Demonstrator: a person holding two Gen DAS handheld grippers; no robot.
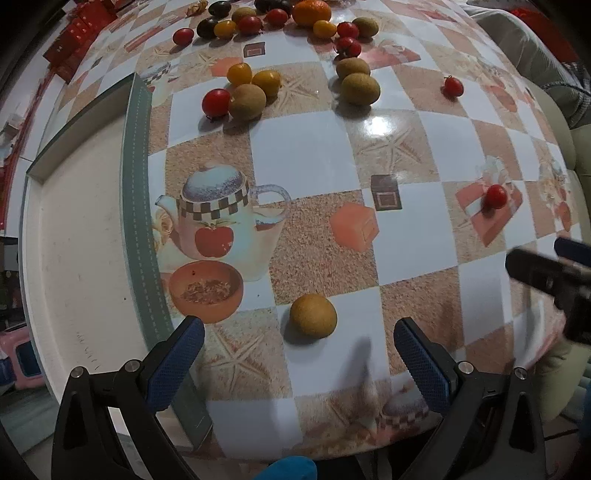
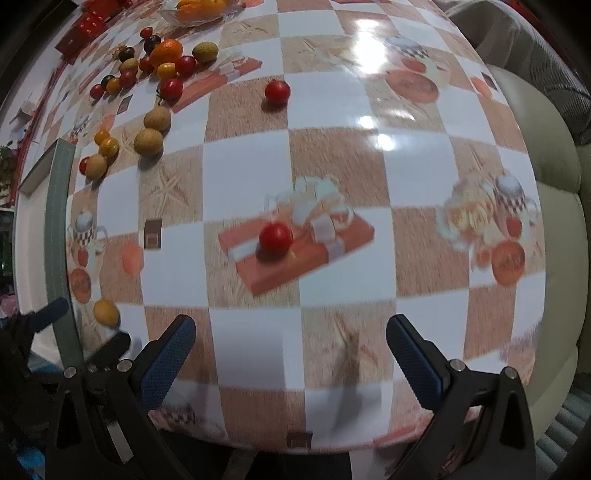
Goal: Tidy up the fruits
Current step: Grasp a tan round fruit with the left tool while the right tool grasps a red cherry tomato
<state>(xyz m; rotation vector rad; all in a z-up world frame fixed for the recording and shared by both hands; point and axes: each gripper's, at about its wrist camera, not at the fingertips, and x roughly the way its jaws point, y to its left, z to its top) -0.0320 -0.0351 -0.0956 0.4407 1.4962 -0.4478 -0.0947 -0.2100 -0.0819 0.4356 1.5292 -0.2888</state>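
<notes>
Fruit, loose, on checked worktop (image 1: 306,155). Left gripper (image 1: 299,350): fingers wide apart, empty; one brown longan (image 1: 313,315) lies on the worktop between them, touching neither, near the front edge. Right gripper (image 2: 290,354): fingers wide apart, empty; one cherry tomato (image 2: 276,238) lies ahead of them, well apart. White tray (image 1: 81,258) with green rim at the worktop's left edge, nothing seen in it. Main heap of tomatoes, longans, kumquats and one mandarin (image 1: 312,12) at the far edge. Stray tomato (image 1: 453,86) toward the right edge.
</notes>
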